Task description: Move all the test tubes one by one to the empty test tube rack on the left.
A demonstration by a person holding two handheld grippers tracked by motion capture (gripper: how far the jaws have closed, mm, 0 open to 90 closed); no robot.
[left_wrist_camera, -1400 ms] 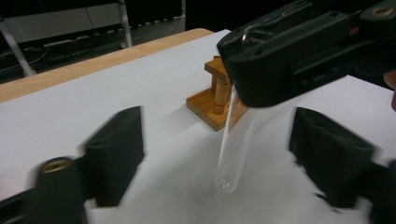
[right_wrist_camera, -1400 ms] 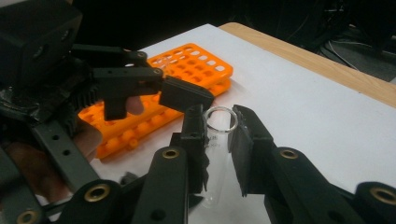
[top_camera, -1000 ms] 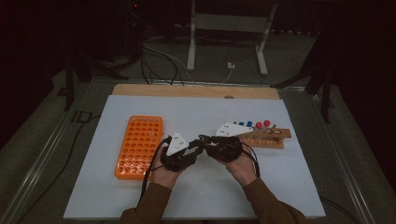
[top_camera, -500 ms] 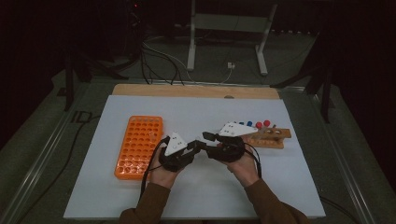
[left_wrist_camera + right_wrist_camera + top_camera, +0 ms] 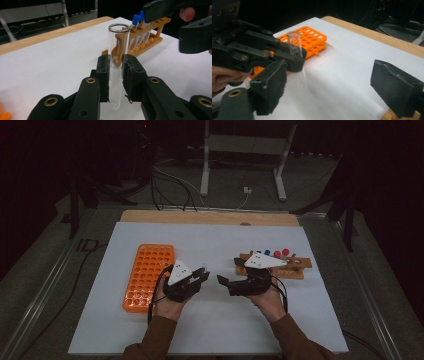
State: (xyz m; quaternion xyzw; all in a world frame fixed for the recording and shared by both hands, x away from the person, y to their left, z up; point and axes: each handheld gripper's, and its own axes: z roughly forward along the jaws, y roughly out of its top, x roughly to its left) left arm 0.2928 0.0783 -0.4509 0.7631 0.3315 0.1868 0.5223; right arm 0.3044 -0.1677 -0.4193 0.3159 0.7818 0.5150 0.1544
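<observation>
Clear glass was what our left gripper [image 5: 117, 82] held: an empty tube [image 5: 118, 65] stood upright between its two black jaws, pinched at its lower half, with the open mouth rising well above them and the rounded bottom hanging just under the pads. We saw printed marks on the tube wall at the level of the jaws, too small to read.

From the high view, our left gripper [image 5: 202, 276] sat just right of the orange rack [image 5: 148, 276], over the white sheet [image 5: 210, 245], and the tube [image 5: 204, 270] showed there as a faint pale stick at the jaw tips. Our right gripper [image 5: 224, 283] faced it from the other side, near but apart, its jaws spread and gripping nothing. In the right gripper view those jaws stood wide, one pad low at the left and the other at the far right, with the tube [image 5: 297, 57] and the left gripper [image 5: 287, 58] between and beyond them.

Behind our right hand [image 5: 267, 300] lay the wooden rack [image 5: 295, 267], holding capped tubes with blue [image 5: 267, 253] and red [image 5: 285, 252] tops. In the left gripper view the wooden rack [image 5: 145, 37] stood behind the tube, apart from it, with the blue caps [image 5: 137, 18] at its near end.
</observation>
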